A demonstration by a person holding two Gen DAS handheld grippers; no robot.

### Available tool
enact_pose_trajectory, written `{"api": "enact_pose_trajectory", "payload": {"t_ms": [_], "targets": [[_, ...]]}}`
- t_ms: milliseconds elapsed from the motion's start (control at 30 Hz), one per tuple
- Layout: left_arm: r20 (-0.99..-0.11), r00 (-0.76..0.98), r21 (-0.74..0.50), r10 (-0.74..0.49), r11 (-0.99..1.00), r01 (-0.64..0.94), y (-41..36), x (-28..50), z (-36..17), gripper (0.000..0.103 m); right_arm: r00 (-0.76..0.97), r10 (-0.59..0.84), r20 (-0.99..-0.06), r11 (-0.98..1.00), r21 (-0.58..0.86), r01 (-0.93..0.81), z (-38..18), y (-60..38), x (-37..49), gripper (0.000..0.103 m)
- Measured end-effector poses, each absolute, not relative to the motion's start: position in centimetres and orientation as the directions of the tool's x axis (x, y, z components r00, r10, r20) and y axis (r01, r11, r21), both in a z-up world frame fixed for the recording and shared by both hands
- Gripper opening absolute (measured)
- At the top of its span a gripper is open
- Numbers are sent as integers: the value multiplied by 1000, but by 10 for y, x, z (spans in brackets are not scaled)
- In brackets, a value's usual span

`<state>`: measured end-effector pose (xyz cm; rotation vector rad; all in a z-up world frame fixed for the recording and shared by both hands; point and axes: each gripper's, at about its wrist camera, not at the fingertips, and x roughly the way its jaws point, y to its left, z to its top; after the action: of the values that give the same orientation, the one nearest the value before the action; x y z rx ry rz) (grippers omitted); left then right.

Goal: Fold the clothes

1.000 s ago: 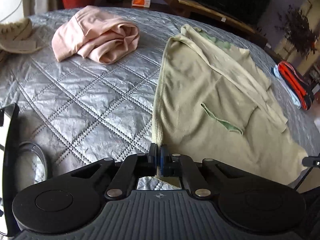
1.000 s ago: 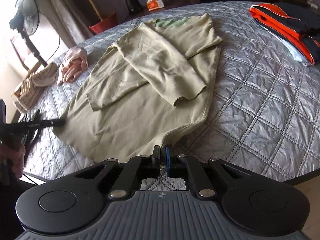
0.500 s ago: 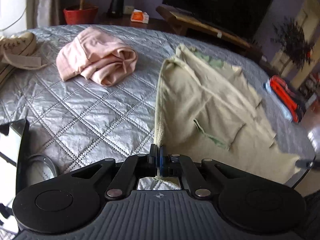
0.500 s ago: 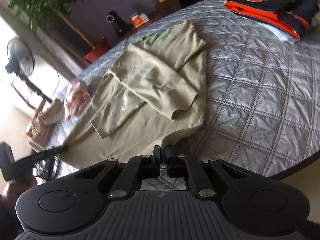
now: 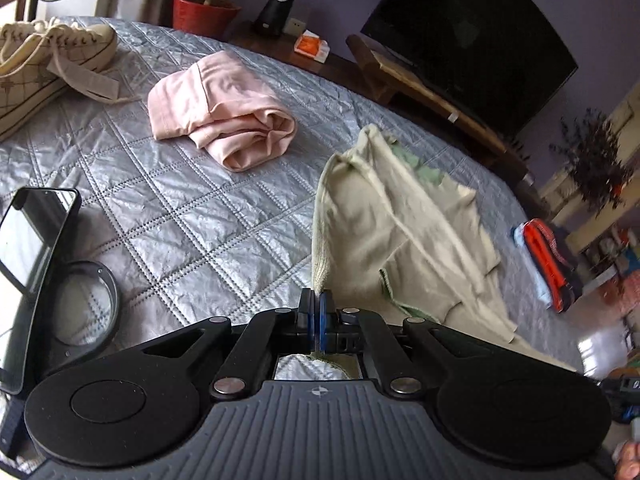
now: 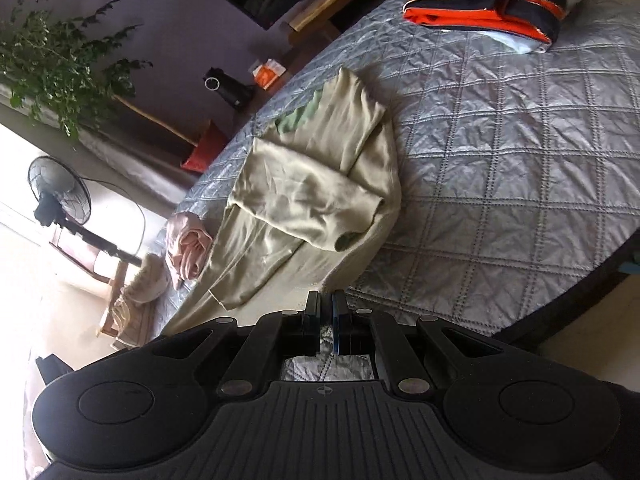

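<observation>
A pale olive long-sleeved sweater [image 5: 404, 232] lies on the grey quilted bed [image 5: 192, 232], both sleeves folded across its body. My left gripper [image 5: 319, 298] is shut on the ribbed hem corner, which rises off the bed to the pads. In the right wrist view the same sweater [image 6: 316, 192] stretches away from me, and my right gripper [image 6: 327, 303] is shut on its other hem corner, lifted clear of the quilt.
A crumpled pink garment [image 5: 224, 116] and pale sneakers [image 5: 48, 56] lie at the far left. A folded orange-and-navy stack [image 6: 484, 8] sits at the bed's far right. A phone on a mount [image 5: 28, 236] stands by my left gripper. A TV [image 5: 472, 36] stands beyond.
Both grippers have lifted the sweater's hem off the bed and rolled, the right one strongly. The lower part of the sweater now hangs from the grippers instead of lying flat.
</observation>
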<state>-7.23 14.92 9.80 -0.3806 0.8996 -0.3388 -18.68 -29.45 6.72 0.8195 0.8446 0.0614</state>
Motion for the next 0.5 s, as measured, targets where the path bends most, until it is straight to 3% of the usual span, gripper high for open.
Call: {"api": "enact_pose_trajectory", "payload": {"t_ms": [500], "targets": [[-601,598,-606,-530,790,90,149,-59,122,2,765,392,-511,579,783,226,91,-323,-179,7]]}}
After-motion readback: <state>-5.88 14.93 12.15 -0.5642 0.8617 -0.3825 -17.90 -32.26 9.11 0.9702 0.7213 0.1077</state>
